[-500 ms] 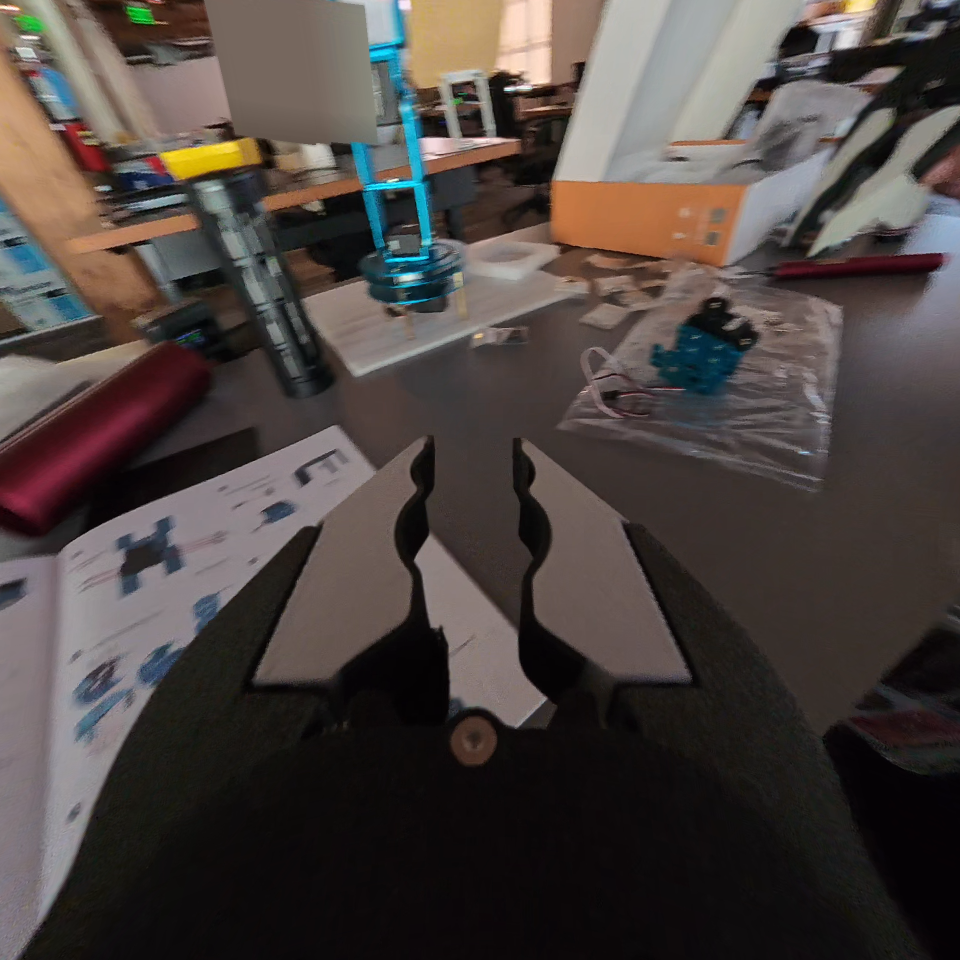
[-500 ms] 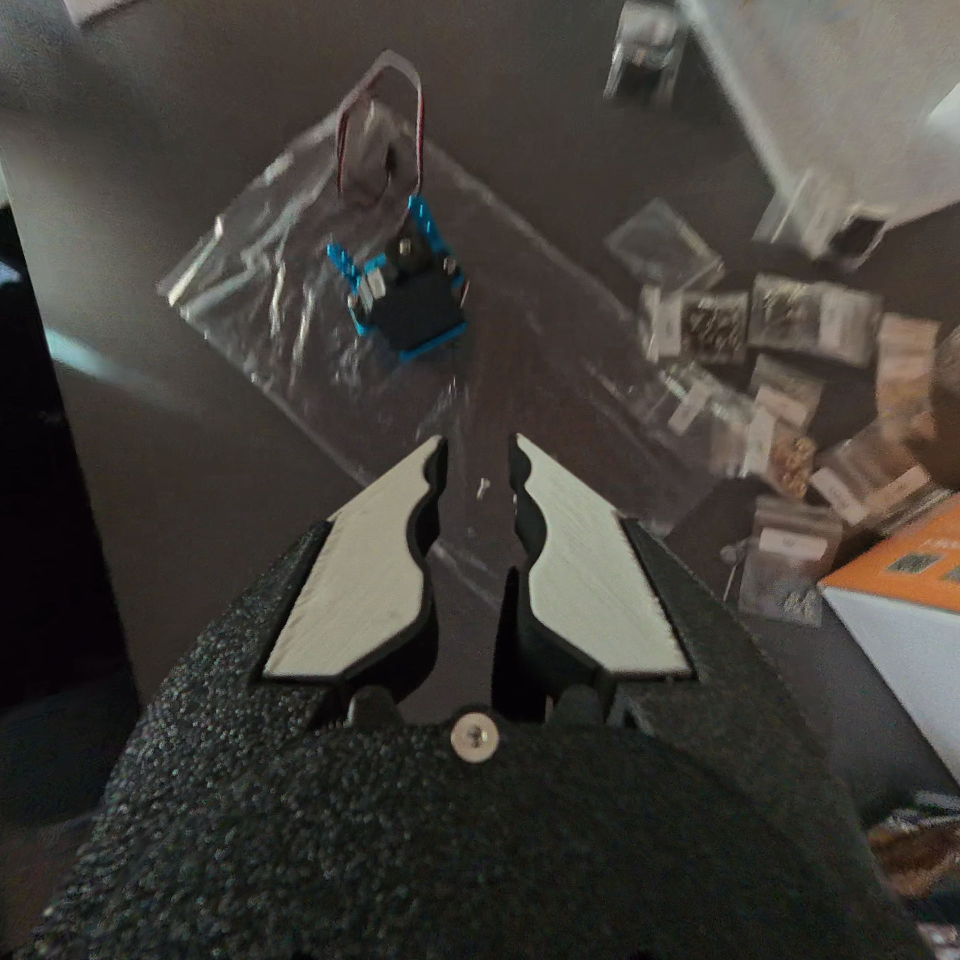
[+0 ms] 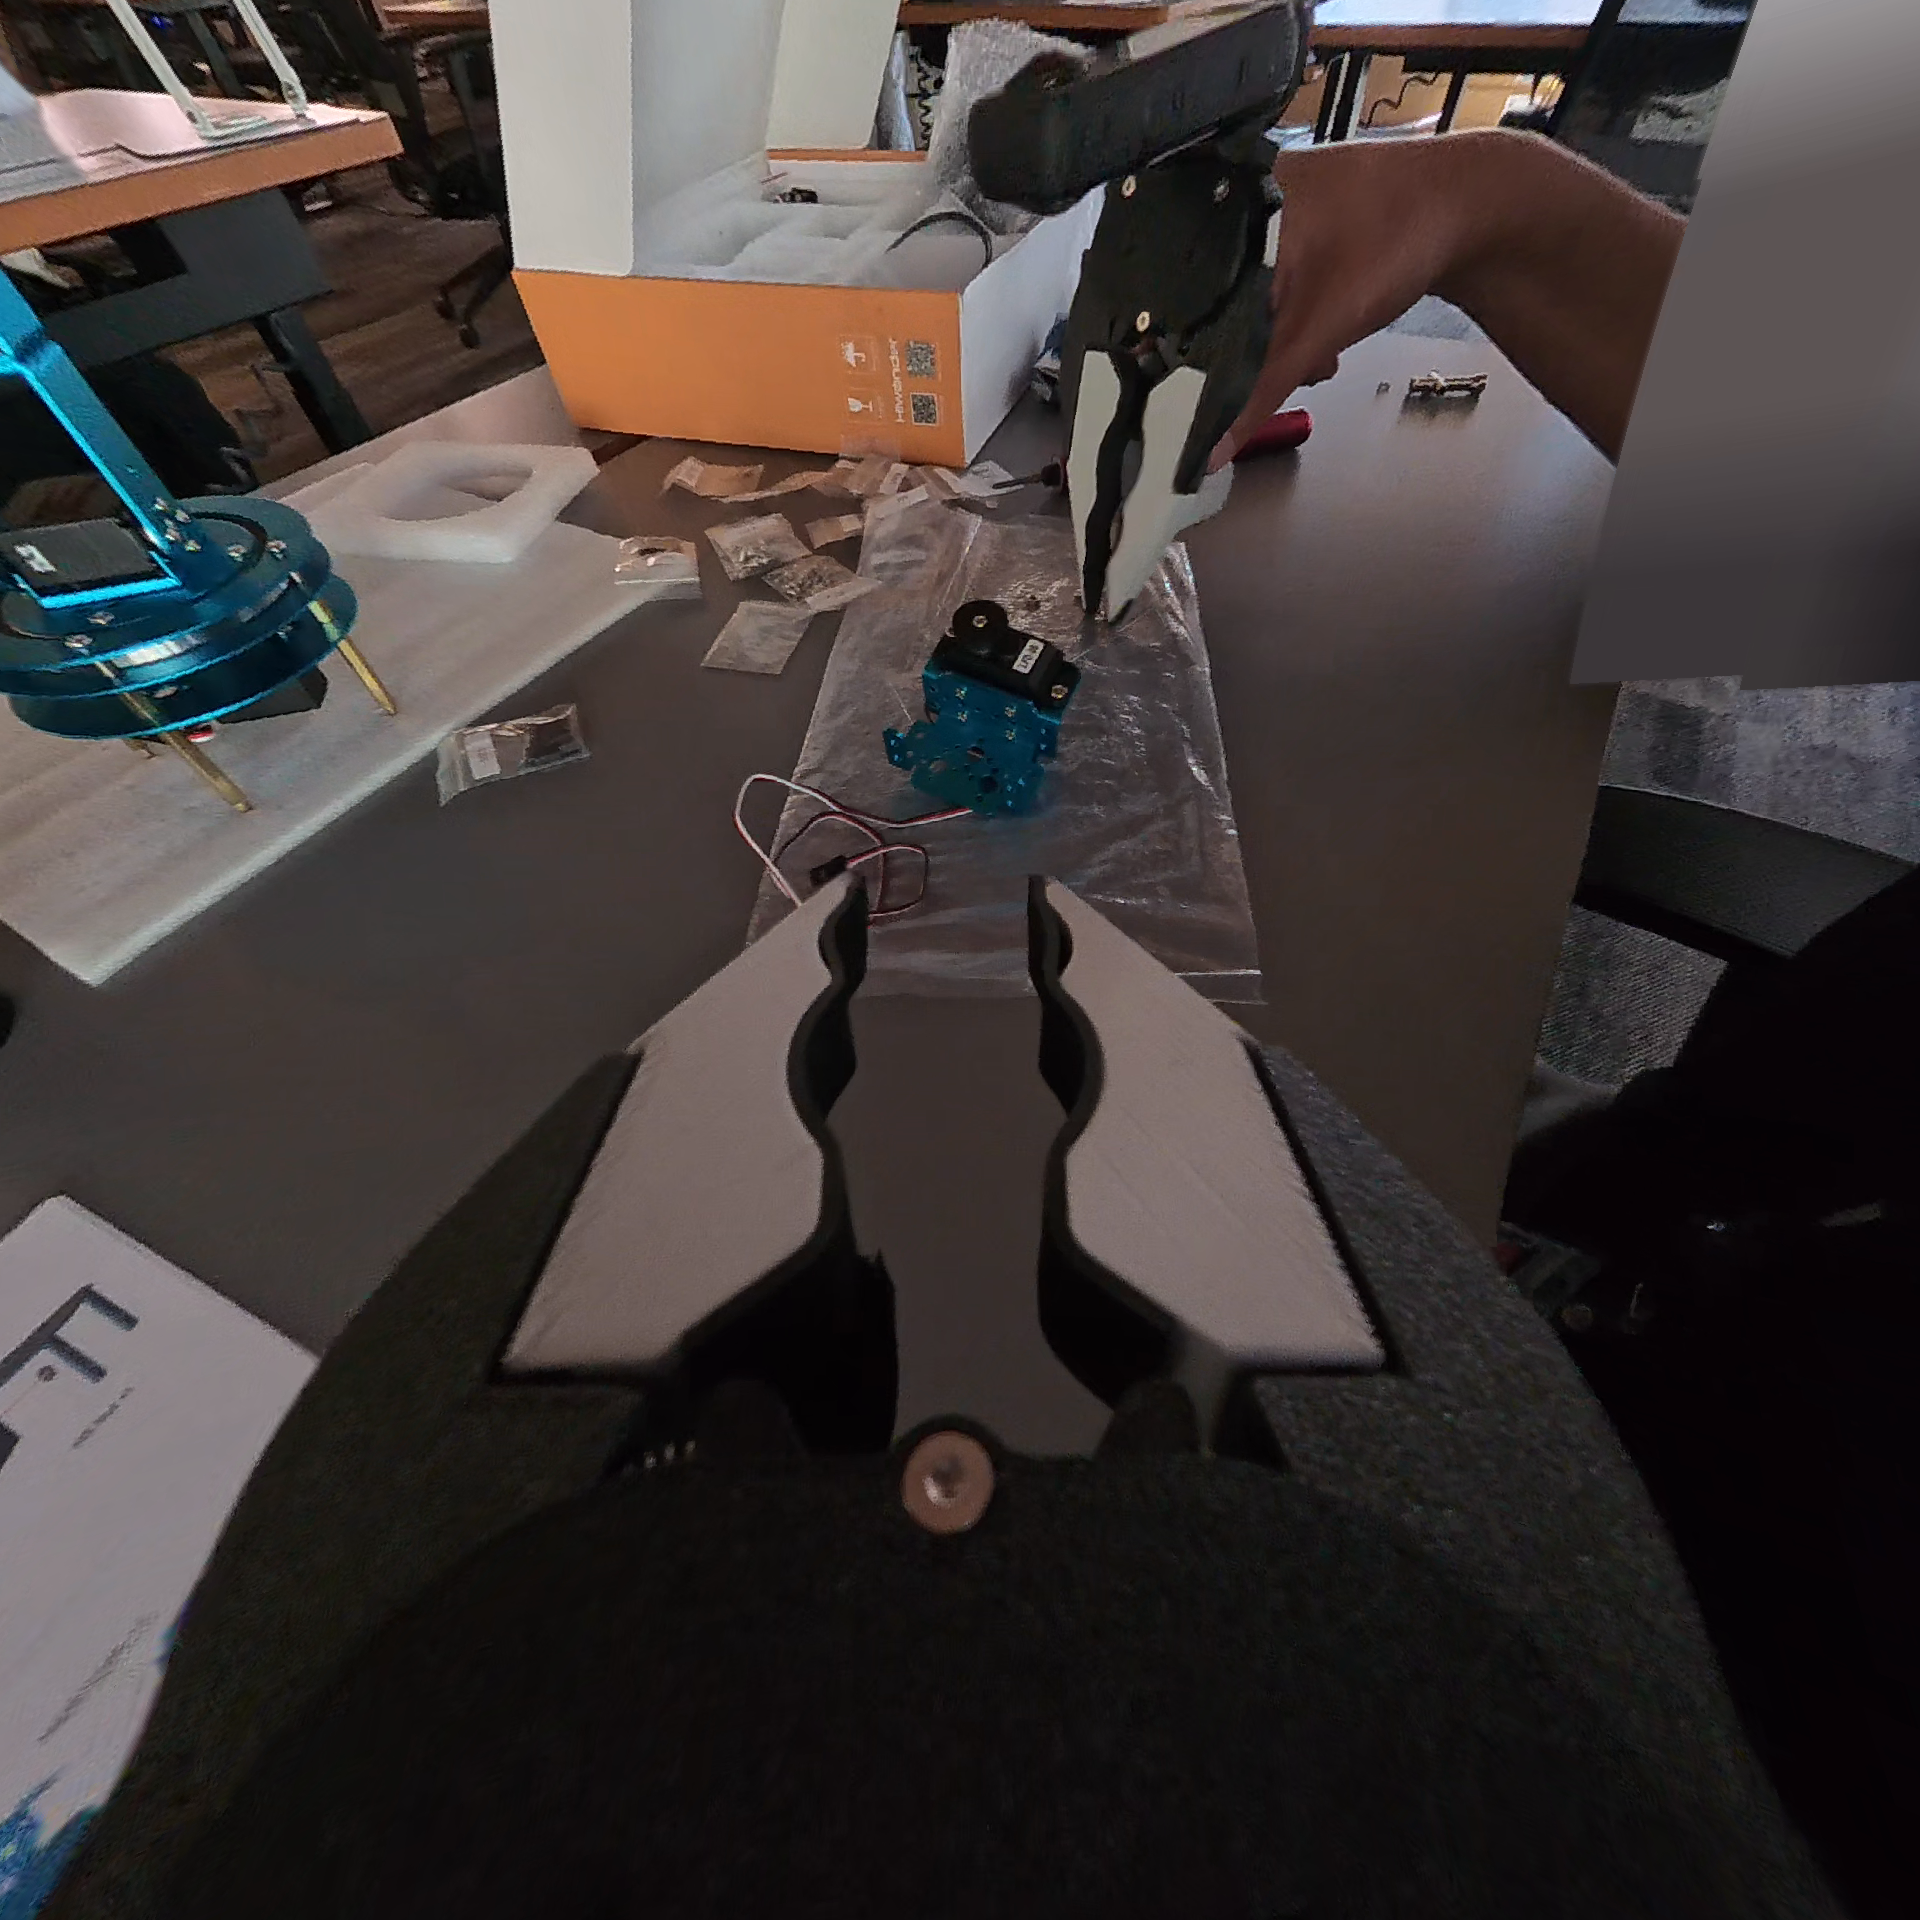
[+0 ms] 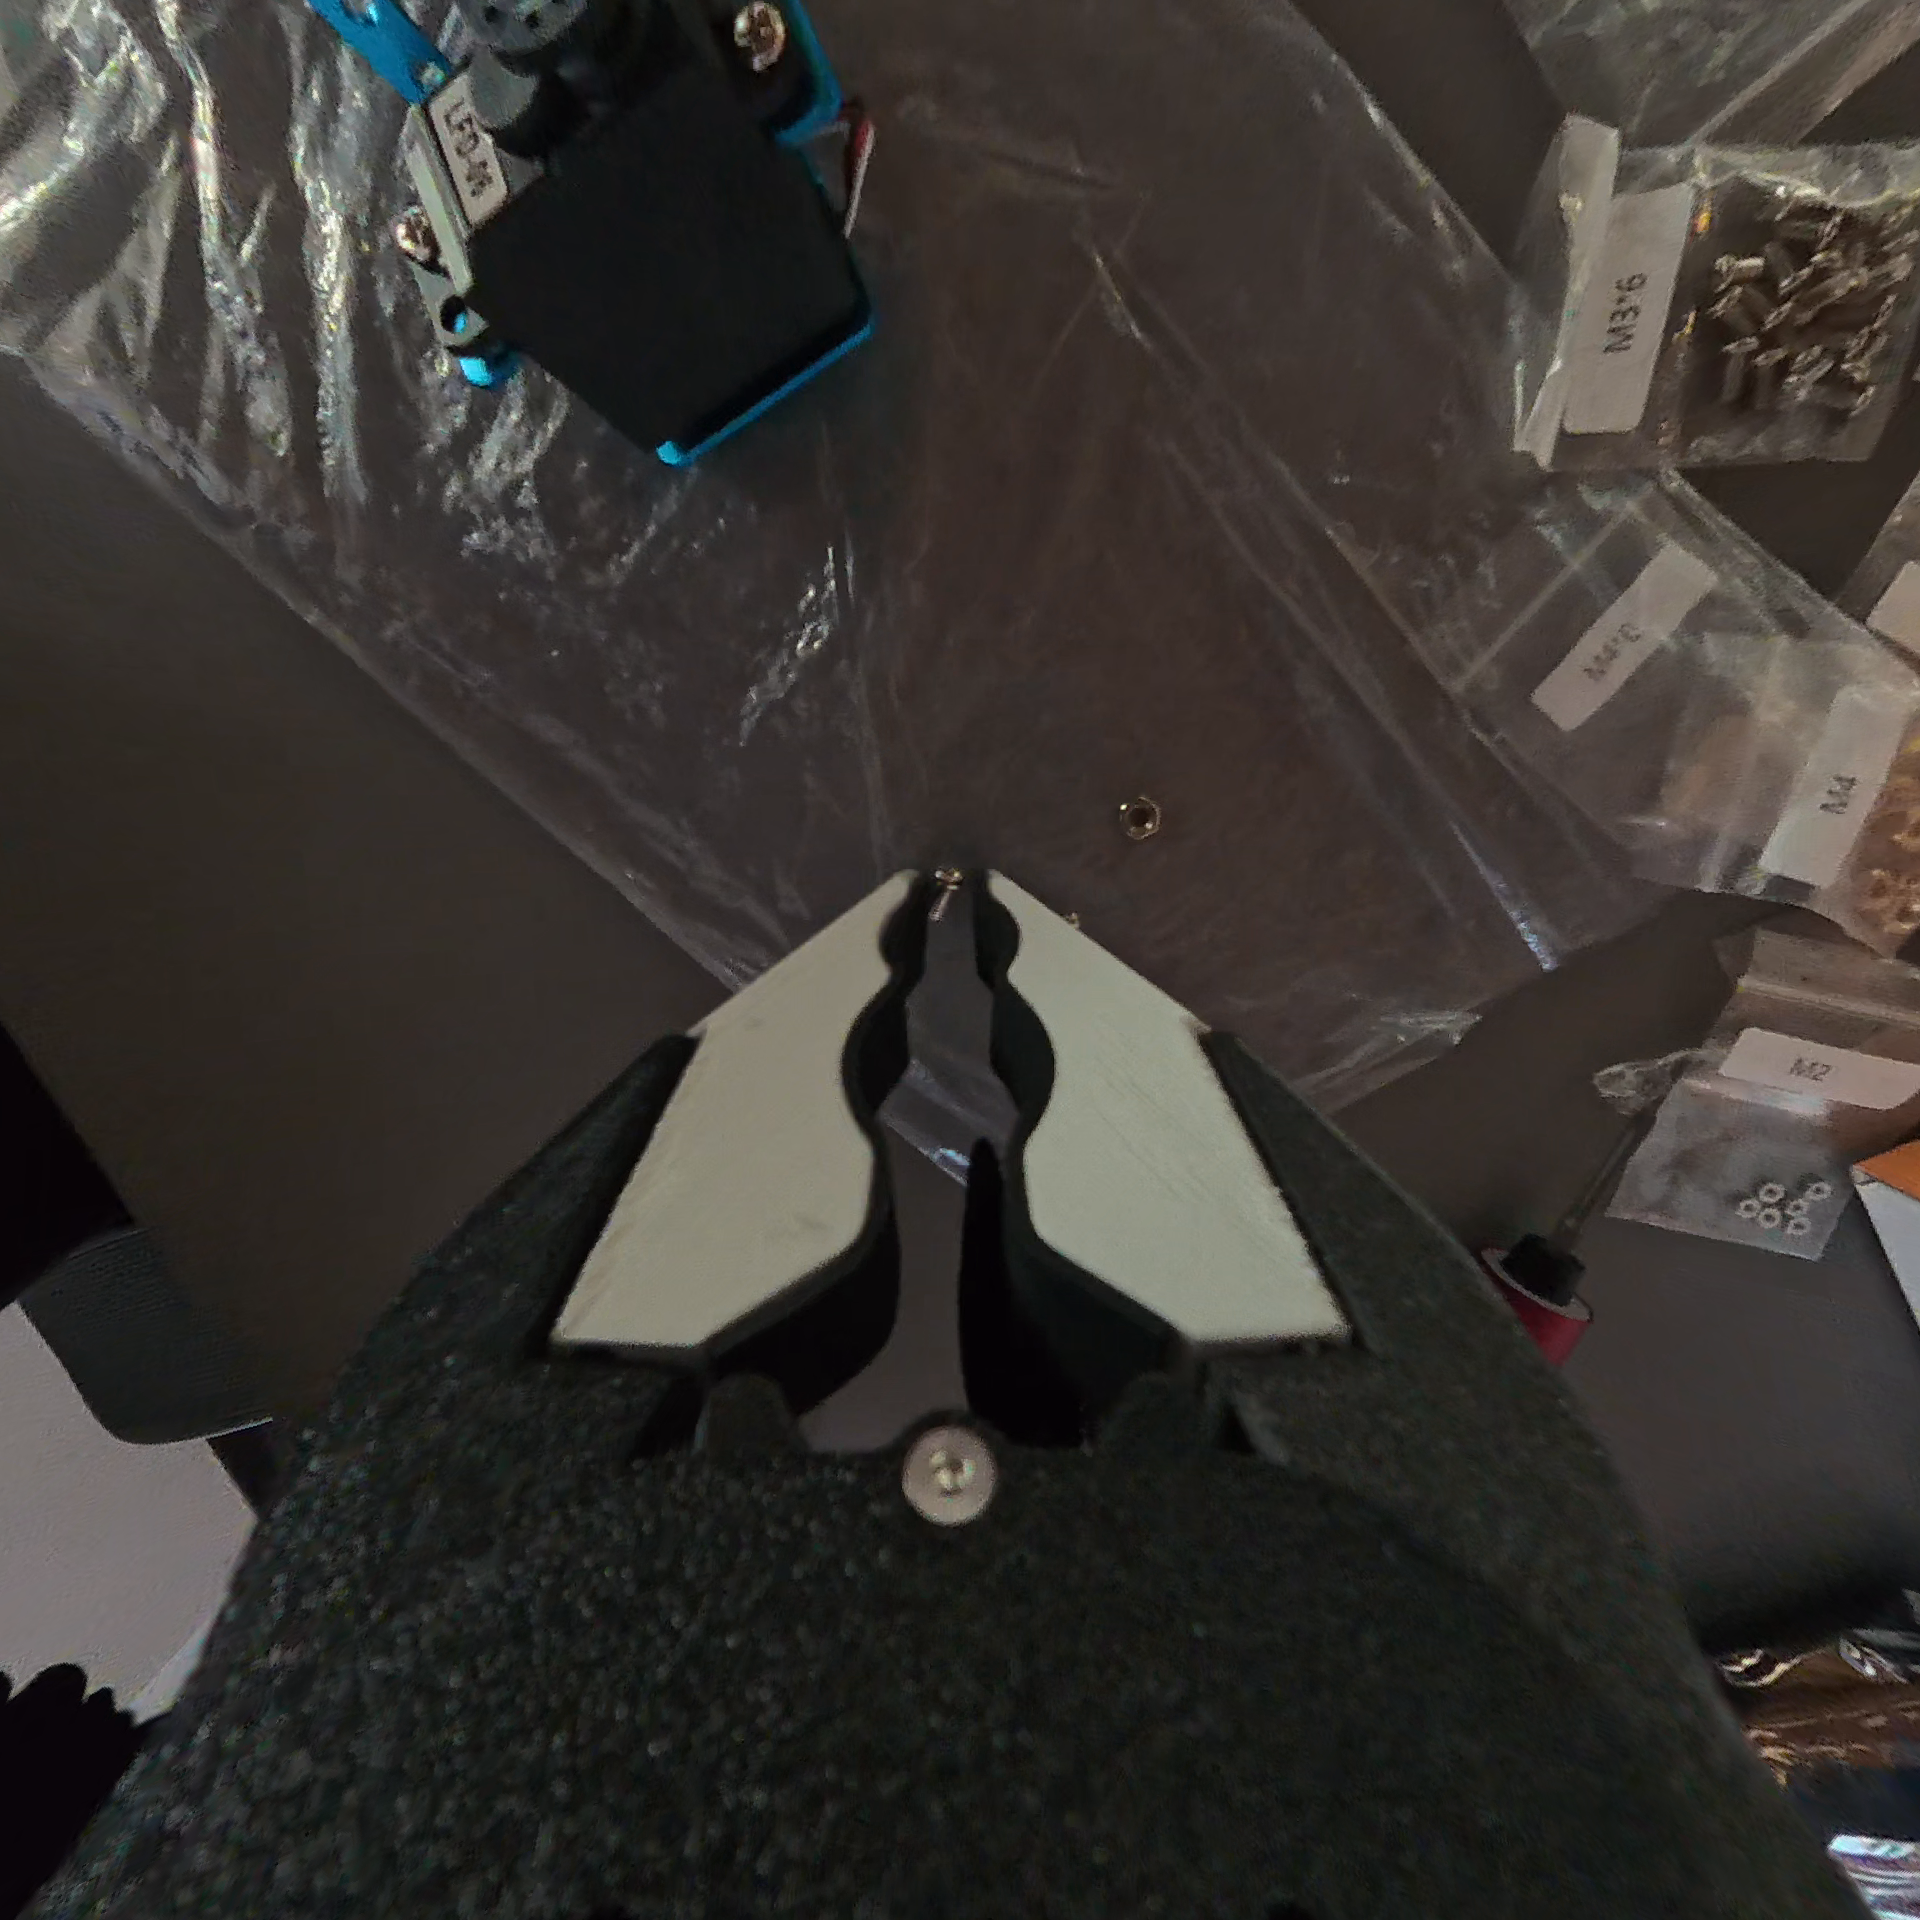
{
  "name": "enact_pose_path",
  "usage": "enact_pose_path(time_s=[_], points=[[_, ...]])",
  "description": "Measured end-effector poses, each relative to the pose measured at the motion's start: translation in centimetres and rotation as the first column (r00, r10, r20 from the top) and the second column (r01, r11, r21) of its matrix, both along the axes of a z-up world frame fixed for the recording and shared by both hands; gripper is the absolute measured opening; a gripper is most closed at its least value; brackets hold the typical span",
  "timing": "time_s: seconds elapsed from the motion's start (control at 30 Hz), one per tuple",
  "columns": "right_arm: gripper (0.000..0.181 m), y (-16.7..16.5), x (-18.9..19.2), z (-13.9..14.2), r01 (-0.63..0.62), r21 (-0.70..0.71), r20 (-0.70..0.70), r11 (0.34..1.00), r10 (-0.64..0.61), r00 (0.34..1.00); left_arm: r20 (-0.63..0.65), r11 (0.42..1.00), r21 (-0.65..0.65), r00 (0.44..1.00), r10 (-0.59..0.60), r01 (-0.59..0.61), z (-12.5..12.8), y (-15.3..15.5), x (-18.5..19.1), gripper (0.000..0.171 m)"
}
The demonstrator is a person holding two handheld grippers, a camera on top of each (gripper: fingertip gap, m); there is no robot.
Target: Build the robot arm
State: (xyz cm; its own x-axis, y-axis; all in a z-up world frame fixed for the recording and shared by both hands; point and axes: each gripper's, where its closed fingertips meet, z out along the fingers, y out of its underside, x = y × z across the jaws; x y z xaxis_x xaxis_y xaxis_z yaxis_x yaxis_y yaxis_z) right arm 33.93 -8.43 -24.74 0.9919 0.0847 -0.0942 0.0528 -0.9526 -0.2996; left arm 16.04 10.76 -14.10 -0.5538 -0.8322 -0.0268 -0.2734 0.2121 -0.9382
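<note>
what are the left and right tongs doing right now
Left tongs: open, empty, above the servo's wire.
Right tongs: narrowly open around a small screw on the clear plastic bag; grip cannot be told.

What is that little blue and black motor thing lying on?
The blue and black servo lies on a clear plastic bag spread flat on the dark table. A small screw and a nut rest on the same bag. Anything directly beneath the servo is hidden.
</note>
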Motion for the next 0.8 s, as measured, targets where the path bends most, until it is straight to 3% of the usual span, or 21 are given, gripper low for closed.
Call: enact_pose_path(time_s=[0.13,0.23,0.3,0.43,0.53,0.67,0.8], points=[[0.004,0.6,-0.5,0.6,-0.035,0.033,0.010,0.999,0.035,0.999,-0.020,1.000,-0.018,1.000,-0.012,0.011,-0.8,-0.1,-0.3,0.030],[0.004,2.9,-1.3,3.0,-0.089,0.226,-0.008,0.970,0.093,0.996,-0.044,0.999,-0.029,0.998,-0.032,0.031,-1.2,-0.2,-0.3,0.030],[0.004,5.0,-1.5,5.1,-0.108,0.376,-0.015,0.920,0.122,0.992,-0.074,0.997,-0.045,0.995,-0.065,0.062,-1.3,-0.7,0.1,0.030],[0.003,9.2,-3.3,9.7,-0.167,0.655,-0.049,0.737,0.261,0.964,-0.145,0.990,-0.074,0.981,-0.127,0.117,-0.9,-1.3,2.5,0.030],[0.003,10.7,-3.2,9.3,-0.165,0.675,-0.120,0.719,0.327,0.937,-0.174,0.983,-0.084,0.969,-0.173,0.160,-0.5,-1.8,5.7,0.030],[0.003,11.6,-2.9,9.2,-0.062,0.702,-0.316,0.710,0.388,0.866,-0.228,0.966,-0.140,0.942,-0.247,0.219,-0.5,-2.9,10.3,0.030],[0.003,11.9,-2.1,7.8,-0.040,0.652,-0.385,0.757,0.376,0.843,-0.260,0.958,-0.109,0.922,-0.287,0.267,-1.7,-3.8,13.6,0.023]])
